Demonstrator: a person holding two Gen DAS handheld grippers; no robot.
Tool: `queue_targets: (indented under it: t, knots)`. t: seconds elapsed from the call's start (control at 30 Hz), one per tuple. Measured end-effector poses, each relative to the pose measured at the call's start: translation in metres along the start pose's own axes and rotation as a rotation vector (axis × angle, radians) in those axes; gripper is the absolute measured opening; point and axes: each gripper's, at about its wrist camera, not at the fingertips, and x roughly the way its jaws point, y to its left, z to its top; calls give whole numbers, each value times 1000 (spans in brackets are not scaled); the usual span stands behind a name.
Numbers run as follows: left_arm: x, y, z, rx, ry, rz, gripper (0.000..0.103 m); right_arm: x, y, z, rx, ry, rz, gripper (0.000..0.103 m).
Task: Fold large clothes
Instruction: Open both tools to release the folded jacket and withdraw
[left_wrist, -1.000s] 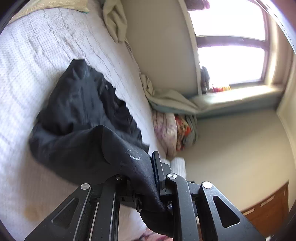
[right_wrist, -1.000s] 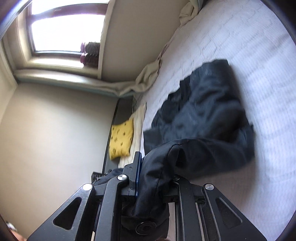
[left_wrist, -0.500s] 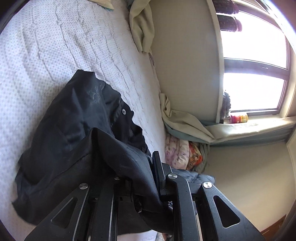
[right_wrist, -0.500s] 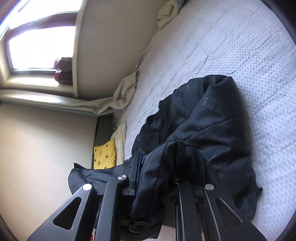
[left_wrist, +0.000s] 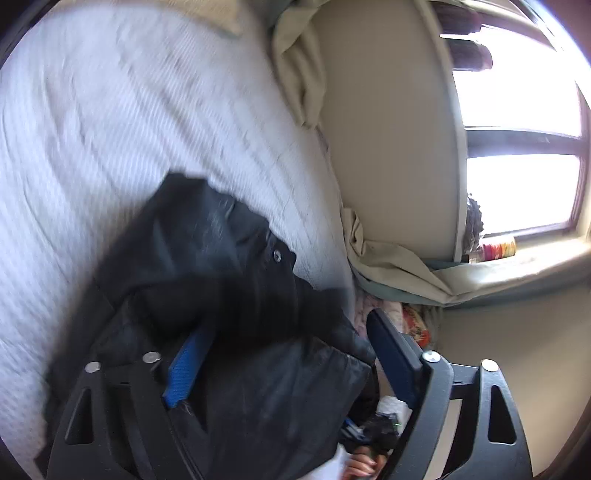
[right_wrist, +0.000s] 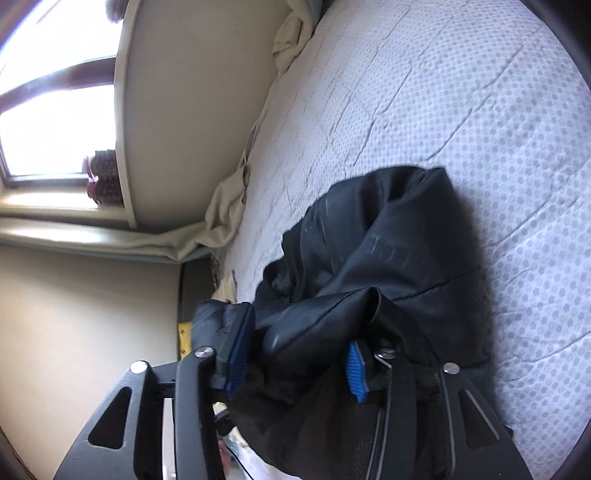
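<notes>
A: Check the dark garment (right_wrist: 399, 251) for legible markings.

B: The right wrist view shows faint tone-on-tone lettering on one panel. The characters run sideways, and no word can be made out with certainty.

A: Any other markings?

B: No. The left wrist view is blurred, and nothing there can be read.

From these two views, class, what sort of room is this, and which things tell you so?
Most likely a bedroom. A wide bed with a white dotted cover fills both views, a window lights the wall beside it, and a dark garment lies on the bed.
</notes>
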Motion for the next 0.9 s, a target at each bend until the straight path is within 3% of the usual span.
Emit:
queue_targets:
  t: [0.17, 0.23, 0.37, 0.47, 0.53, 0.63, 0.77, 0.9]
  knots:
    - [-24, -19, -4, 67, -75, 70, 92, -21, 3, 5, 21, -62, -6, 61]
    - [-33, -35, -12, 139, -114, 111, 92, -35, 9, 6, 1, -119, -40, 63]
    - [-34, -82, -46, 348, -140, 194, 92, -61, 49, -2, -185, -217, -169, 65]
    - [-16, -113, -94, 556, -89, 242, 93, -61, 99, -31, -485, -252, -325, 65]
    - [11, -128, -132, 702, -11, 285, 93, -48, 126, -59, -694, -244, -406, 62]
    - [49, -125, -165, 823, 76, 399, 93, -13, 144, -100, -957, -181, -516, 48]
    - [81, -93, -172, 838, 130, 561, 92, 22, 121, -109, -1072, -160, -712, 45]
    - [91, -73, -168, 826, 155, 615, 94, 42, 80, -87, -998, -77, -797, 44]
